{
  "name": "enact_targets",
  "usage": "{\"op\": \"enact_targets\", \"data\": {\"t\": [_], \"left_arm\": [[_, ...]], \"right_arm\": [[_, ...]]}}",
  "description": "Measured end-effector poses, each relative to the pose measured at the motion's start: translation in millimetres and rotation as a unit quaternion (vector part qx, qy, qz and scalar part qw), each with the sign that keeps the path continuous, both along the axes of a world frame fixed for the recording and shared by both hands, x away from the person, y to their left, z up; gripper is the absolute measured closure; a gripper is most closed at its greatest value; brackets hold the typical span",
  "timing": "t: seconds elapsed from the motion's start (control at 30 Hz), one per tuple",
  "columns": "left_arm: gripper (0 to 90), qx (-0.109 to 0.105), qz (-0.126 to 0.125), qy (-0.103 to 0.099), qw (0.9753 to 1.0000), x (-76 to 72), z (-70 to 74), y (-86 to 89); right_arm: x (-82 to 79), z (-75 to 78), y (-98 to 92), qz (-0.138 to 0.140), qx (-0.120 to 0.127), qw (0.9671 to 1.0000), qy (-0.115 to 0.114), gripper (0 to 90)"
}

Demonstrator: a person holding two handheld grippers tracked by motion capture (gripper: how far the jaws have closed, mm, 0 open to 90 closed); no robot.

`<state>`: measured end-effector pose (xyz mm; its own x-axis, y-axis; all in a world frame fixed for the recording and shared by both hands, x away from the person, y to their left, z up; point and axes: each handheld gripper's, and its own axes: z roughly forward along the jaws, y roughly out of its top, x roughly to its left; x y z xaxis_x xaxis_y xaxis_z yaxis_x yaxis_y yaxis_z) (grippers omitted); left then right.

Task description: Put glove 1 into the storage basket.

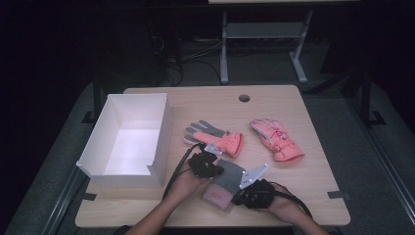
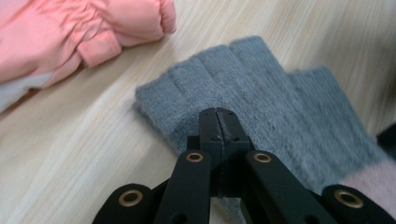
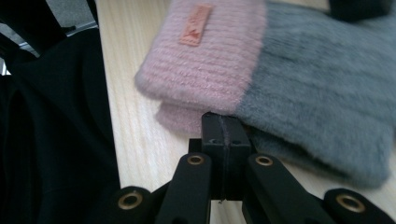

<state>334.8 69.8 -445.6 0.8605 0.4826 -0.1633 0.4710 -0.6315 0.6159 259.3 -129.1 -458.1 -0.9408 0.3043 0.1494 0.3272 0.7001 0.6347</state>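
Nearest the person, a grey knit mitten (image 1: pixel 226 181) with a pink cuff lies flat on the wooden table (image 1: pixel 313 186), between the two hands. The right gripper (image 3: pixel 224 125) sits at the cuff end, its jaws pressed together with the tip right at the lower fold of the pink cuff; whether any wool is caught between them I cannot tell. The left gripper (image 2: pixel 218 116) rests on the grey finger end, jaws likewise together, seemingly pinching a little of the knit, though that too is uncertain.

Just beyond lies a salmon ski glove (image 1: pixel 218 137) palm up, and to its right, well apart, a second salmon ski glove (image 1: pixel 277 138). At the far left stands an empty white cardboard box (image 1: pixel 157 127).

The work in hand looks like lifting the mitten, likely toward the box. To do it well, each grip should bite both knit layers, not surface fluff; raise both ends together and level, keeping the fabric lightly taut, and carry it clear of the near glove and over the box wall.
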Motion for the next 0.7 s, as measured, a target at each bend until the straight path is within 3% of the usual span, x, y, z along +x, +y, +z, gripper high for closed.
{"op": "enact_targets", "data": {"t": [0.2, 0.47, 0.57, 0.67, 0.7], "left_arm": [[89.8, 0.012, -0.029, 0.001, 0.9995, 10.3, 1.2, -14.7], [89.7, -0.001, -0.038, 0.002, 0.9993, 12.4, 1.2, -21.5], [89.6, -0.012, -0.037, 0.001, 0.9993, 11.4, 8.0, -14.0], [85.9, -0.033, -0.03, -0.004, 0.999, 7.6, 14.3, -6.2], [83.2, -0.039, -0.03, -0.004, 0.9988, 6.3, 16.3, -3.2]], "right_arm": [[0.0, -0.7, 13.1, 0.003, 0.004, 1.0, 0.005, 90.0], [3.1, -2.3, 36.0, 0.01, 0.005, 0.9999, -0.01, 90.0], [2.1, 1.3, 27.5, 0.003, 0.016, 0.9998, -0.009, 90.0], [-1.8, 9.1, 11.0, -0.032, 0.031, 0.999, 0.006, 82.6], [-2.0, 10.9, 4.0, -0.04, 0.035, 0.9986, 0.001, 80.3]]}}
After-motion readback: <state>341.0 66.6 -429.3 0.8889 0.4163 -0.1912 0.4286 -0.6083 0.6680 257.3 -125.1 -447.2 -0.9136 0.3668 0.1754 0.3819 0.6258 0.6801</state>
